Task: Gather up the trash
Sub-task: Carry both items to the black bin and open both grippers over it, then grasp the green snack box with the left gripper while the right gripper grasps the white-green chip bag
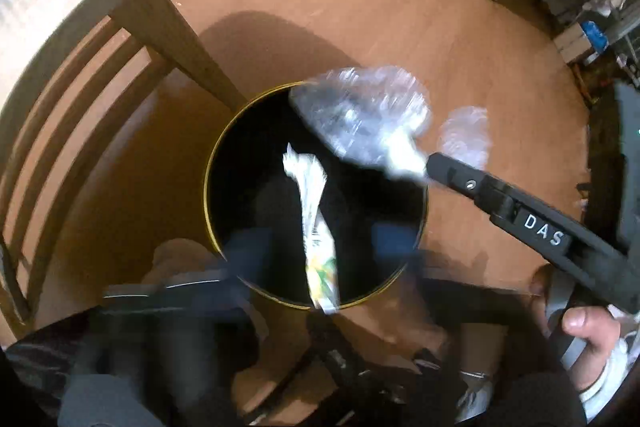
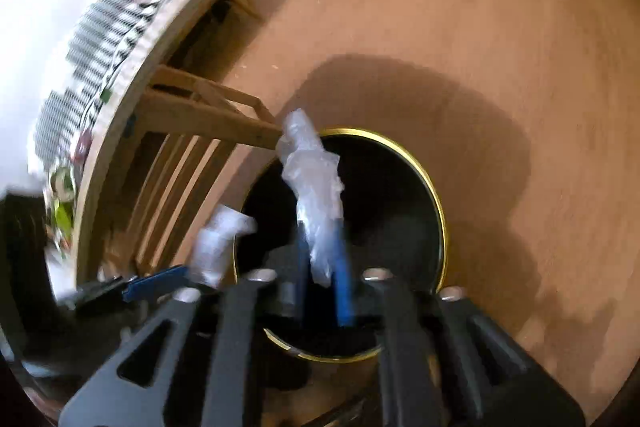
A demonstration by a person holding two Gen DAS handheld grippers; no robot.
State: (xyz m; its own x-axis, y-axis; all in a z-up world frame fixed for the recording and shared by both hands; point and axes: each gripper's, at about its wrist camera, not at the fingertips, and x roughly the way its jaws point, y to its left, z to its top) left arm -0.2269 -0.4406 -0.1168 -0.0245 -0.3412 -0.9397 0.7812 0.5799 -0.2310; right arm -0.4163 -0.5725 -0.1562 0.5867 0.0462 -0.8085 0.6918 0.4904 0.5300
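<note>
Holding both tools over the black bin [image 1: 240, 163], we kept the right gripper [image 2: 322, 267] clamped on a crumpled clear plastic wrap [image 2: 314, 183] above the gold-rimmed opening. A printed white wrapper [image 1: 316, 223] hung at the left gripper [image 1: 320, 247] (motion blur hid its jaws, so we could not tell their state). A wooden chair [image 1: 132, 39] stood beside the bin.

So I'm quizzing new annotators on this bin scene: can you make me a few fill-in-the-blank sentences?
1. The right gripper is shut on crumpled clear ____.
2. The round bin has a ____-coloured rim.
3. The printed wrapper in front of the left gripper hangs over the ____.
4. Beside the bin stands a wooden ____.

Missing words: plastic; gold; bin; chair
</note>
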